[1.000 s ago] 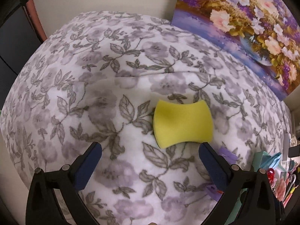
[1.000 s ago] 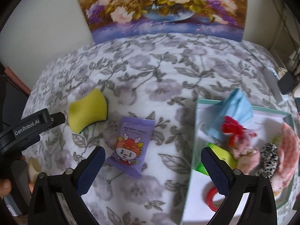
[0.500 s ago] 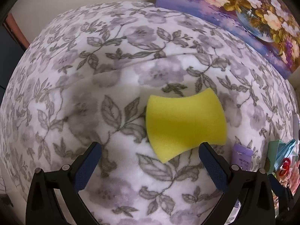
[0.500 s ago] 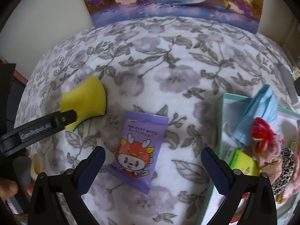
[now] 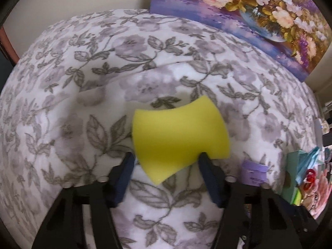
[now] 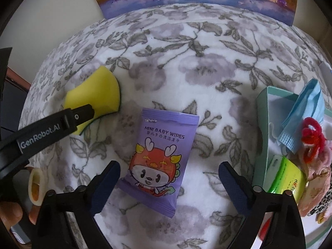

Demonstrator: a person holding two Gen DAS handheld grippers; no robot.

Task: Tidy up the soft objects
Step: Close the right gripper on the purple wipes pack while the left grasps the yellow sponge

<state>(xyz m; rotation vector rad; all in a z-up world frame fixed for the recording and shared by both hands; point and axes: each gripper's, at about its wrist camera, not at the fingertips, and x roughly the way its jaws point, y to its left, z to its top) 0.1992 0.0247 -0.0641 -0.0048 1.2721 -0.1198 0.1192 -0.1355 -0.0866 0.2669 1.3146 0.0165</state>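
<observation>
A yellow sponge [image 5: 178, 132] lies on the floral blanket [image 5: 103, 62]. My left gripper [image 5: 167, 158] has closed on its near end, a finger pad touching each side. The sponge also shows in the right wrist view [image 6: 97, 91] with the left gripper's finger [image 6: 68, 118] over it. A purple pack of mini baby wipes [image 6: 161, 157] lies just ahead of my right gripper [image 6: 169, 172], which is open and empty above its near end. The pack shows in the left wrist view [image 5: 254, 171].
A mint green box [image 6: 263, 128] at the right holds a blue face mask [image 6: 305, 112], red yarn [image 6: 311, 132], a green pack [image 6: 286, 176] and several soft items. A flower painting [image 5: 249, 10] leans against the back wall.
My left gripper has moved forward and its fingers have closed in onto the sponge. My right gripper has moved closer over the wipes pack, still open.
</observation>
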